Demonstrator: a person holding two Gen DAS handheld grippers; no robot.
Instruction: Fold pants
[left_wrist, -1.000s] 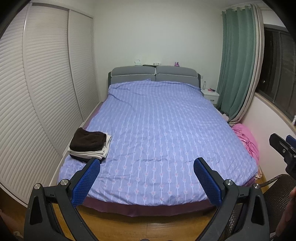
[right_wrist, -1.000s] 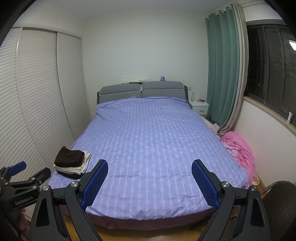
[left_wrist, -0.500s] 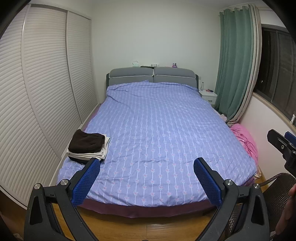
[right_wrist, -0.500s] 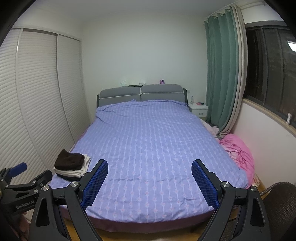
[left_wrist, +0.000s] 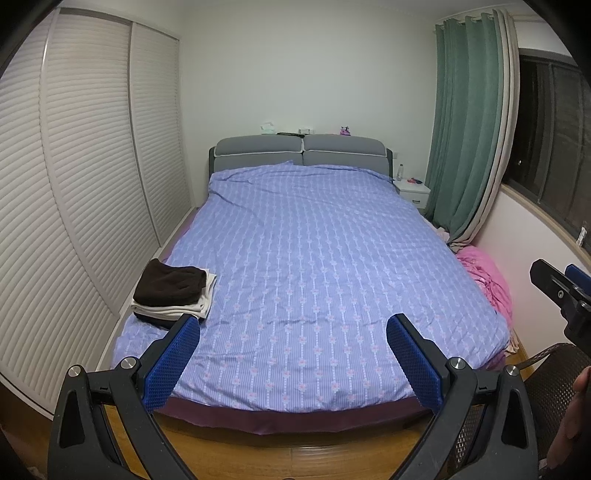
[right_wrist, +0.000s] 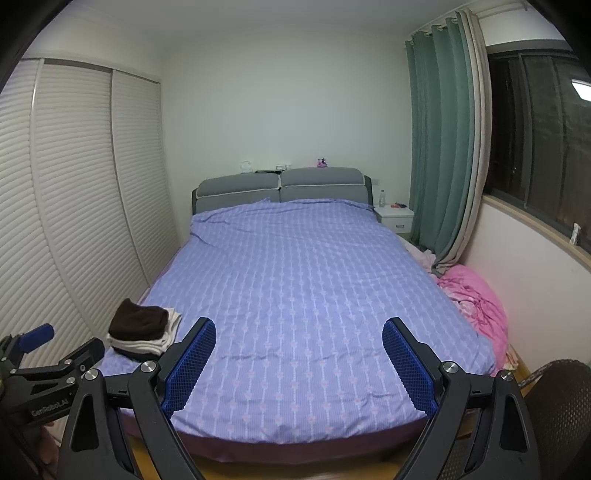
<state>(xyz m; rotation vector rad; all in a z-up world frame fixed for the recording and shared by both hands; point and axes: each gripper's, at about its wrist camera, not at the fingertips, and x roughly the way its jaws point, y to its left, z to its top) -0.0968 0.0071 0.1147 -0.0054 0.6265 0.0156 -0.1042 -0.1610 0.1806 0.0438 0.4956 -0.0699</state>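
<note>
Folded pants (left_wrist: 170, 283) (dark brown, topping a small stack of cream and dark garments) sit at the near left corner of the purple bedspread (left_wrist: 314, 258). Left gripper (left_wrist: 293, 347) and right gripper (right_wrist: 299, 350) hover before the bed, jaws spread wide, holding nothing.

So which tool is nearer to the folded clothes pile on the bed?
Left. The left tool hangs just short of the pile; the right tool is farther right.

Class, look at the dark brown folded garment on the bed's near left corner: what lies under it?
Under the dark brown garment lies a cream folded layer, then a dark layer, on the purple bedspread. Anything inside the folds is covered.
</note>
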